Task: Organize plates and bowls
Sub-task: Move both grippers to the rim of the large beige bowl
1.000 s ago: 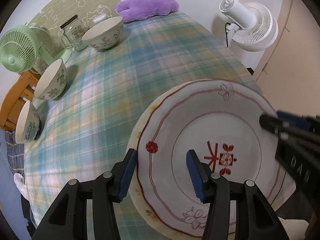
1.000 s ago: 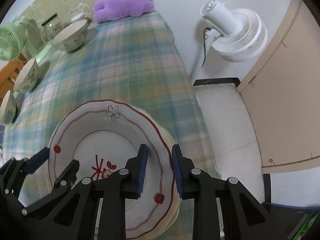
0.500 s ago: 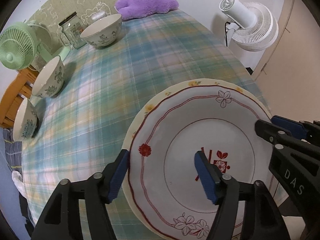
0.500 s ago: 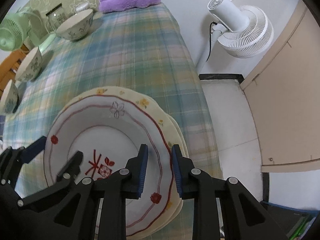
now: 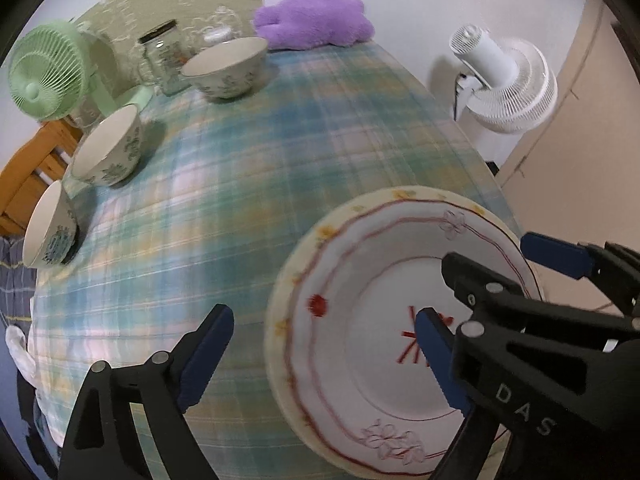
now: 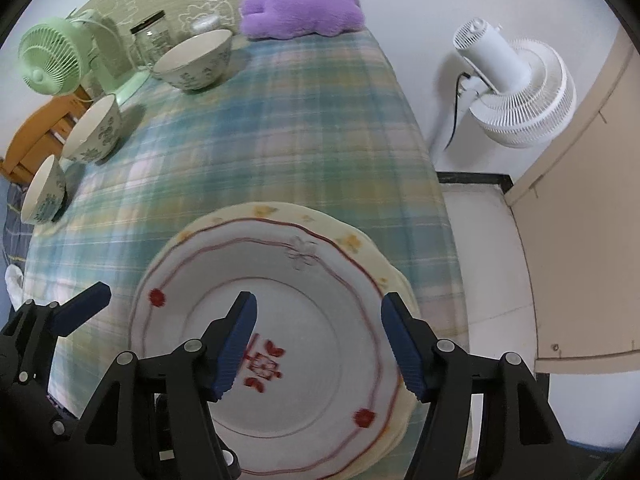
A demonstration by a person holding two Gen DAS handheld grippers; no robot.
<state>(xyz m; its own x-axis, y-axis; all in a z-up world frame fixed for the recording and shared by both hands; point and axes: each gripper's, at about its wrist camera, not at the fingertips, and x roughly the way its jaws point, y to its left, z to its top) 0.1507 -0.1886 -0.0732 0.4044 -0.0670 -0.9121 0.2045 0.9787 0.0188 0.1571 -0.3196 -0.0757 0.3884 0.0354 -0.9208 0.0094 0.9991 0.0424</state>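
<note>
A white plate with red patterns lies on a cream plate with yellow flowers near the front right of the plaid table. My left gripper straddles the stack's left rim; its jaws are opening and its pads stand clear of the plates. My right gripper straddles the right rim, its jaws also opening, pads off the plate. Three patterned bowls stand along the table's left and far side.
A green fan, a glass jar and a purple plush sit at the far end. A white fan stands on the floor beyond the table's right edge. A wooden chair is at left.
Both grippers let go of the red-patterned plate and spread wide. The plate now rests on the cream plate. The views shifted slightly.
</note>
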